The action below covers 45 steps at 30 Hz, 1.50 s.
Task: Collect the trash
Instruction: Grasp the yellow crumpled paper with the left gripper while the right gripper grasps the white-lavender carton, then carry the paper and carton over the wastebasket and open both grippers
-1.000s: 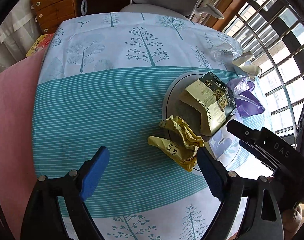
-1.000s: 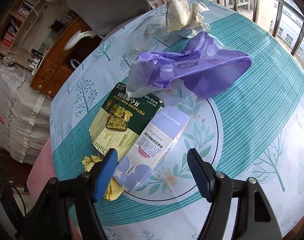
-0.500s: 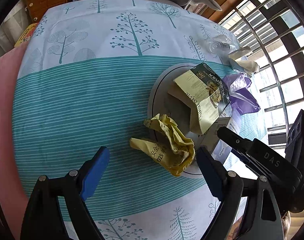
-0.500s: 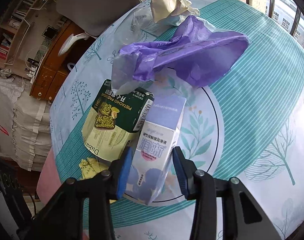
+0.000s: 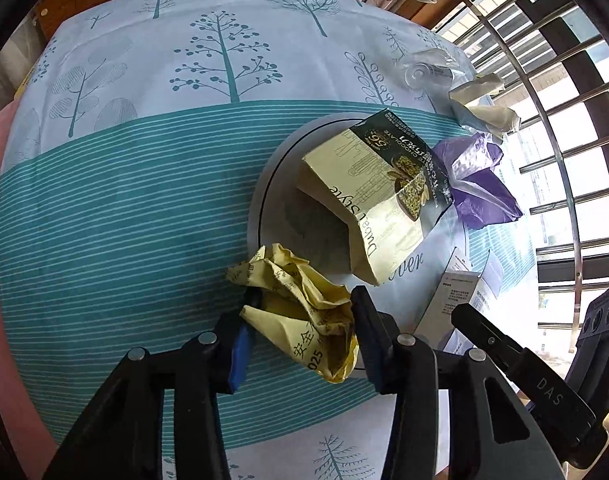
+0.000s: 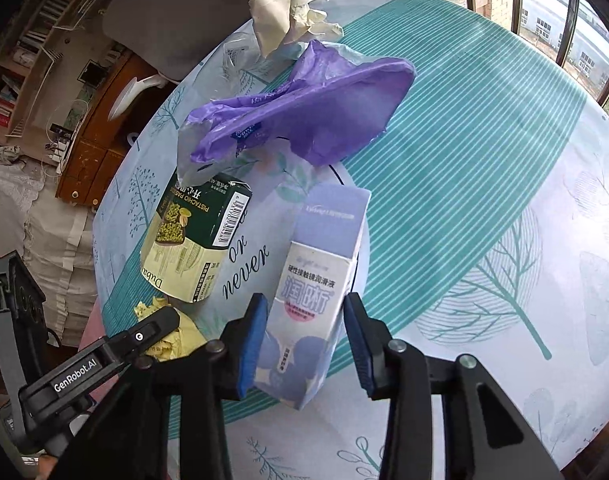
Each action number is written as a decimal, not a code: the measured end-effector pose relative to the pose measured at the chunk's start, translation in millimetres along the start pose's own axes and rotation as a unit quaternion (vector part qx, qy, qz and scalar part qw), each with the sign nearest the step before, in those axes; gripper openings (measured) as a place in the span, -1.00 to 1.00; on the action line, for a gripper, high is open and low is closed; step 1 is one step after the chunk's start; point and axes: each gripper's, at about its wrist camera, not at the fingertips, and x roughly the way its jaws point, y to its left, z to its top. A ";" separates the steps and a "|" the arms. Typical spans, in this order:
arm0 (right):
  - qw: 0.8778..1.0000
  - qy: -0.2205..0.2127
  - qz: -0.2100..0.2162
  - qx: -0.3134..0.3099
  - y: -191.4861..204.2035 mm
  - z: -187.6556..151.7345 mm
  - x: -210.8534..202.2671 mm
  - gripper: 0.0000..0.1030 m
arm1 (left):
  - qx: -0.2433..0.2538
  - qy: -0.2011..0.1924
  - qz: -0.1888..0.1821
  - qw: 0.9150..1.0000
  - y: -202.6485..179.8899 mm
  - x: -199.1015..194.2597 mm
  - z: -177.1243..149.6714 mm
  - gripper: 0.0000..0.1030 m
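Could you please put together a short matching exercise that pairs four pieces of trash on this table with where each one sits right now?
Things:
1. crumpled yellow paper
2. pale purple carton
3. green snack box
4. purple plastic bag

Places:
A. lying between the snack box and the crumpled white paper
B. between the left gripper's closing jaws
C. clamped in the right gripper
D. lying free on the round mat, in no gripper

Pairs: 1-B, 2-C, 3-D, 4-A

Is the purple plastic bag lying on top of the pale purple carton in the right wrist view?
No, the purple plastic bag lies behind the pale purple carton, clear of it.
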 end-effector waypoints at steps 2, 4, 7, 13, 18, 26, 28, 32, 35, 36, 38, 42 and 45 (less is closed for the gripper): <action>1.000 -0.001 0.003 -0.006 -2.8 -1.7 -3.1 -0.25 | 0.014 -0.007 0.007 1.000 -5.1 -5.8 -4.8 -0.28; 1.000 -0.001 0.009 -0.012 -5.3 -3.5 -7.6 -0.25 | 0.022 -0.013 0.007 1.000 -7.3 -13.8 -11.4 -0.29; 0.999 -0.003 0.022 -0.027 -9.3 -6.9 -17.5 -0.30 | 0.035 -0.025 0.012 0.999 -12.5 -28.1 -25.1 -0.30; 0.997 0.005 0.053 -0.064 -23.0 -16.8 -44.4 -0.31 | 0.042 -0.048 0.028 0.998 -35.9 -57.2 -73.1 -0.30; 0.989 0.014 0.094 -0.117 -43.4 -31.5 -76.7 -0.31 | 0.022 -0.080 0.041 0.996 -69.0 -79.2 -132.3 -0.30; 0.958 0.052 0.122 -0.255 -94.3 -90.0 -140.9 -0.31 | -0.033 -0.142 0.054 0.988 -147.0 -102.3 -248.8 -0.30; 0.951 0.058 0.126 -0.277 -113.0 -105.5 -158.2 -0.31 | -0.042 -0.145 0.057 0.987 -164.4 -103.6 -279.0 -0.30; 0.944 0.078 0.128 -0.294 -150.8 -131.8 -177.2 -0.31 | -0.044 -0.130 0.067 0.988 -189.7 -98.1 -326.0 -0.30; 0.943 0.088 0.129 -0.293 -177.8 -147.8 -182.6 -0.31 | -0.032 -0.117 0.077 0.990 -203.4 -90.3 -352.3 -0.30; 0.944 0.094 0.126 -0.291 -186.5 -153.6 -181.9 -0.31 | -0.027 -0.113 0.079 0.990 -206.5 -86.3 -359.4 -0.29; 0.946 0.109 0.120 -0.282 -203.0 -164.4 -175.8 -0.31 | -0.020 -0.100 0.082 0.991 -212.2 -75.5 -374.5 -0.29; 0.951 0.140 0.104 -0.254 -233.4 -183.5 -153.0 -0.31 | -0.014 -0.066 0.086 0.994 -216.4 -43.4 -399.8 -0.29; 0.954 0.158 0.087 -0.240 -251.6 -197.8 -126.3 -0.31 | -0.008 -0.045 0.087 0.995 -211.9 -11.0 -414.7 -0.28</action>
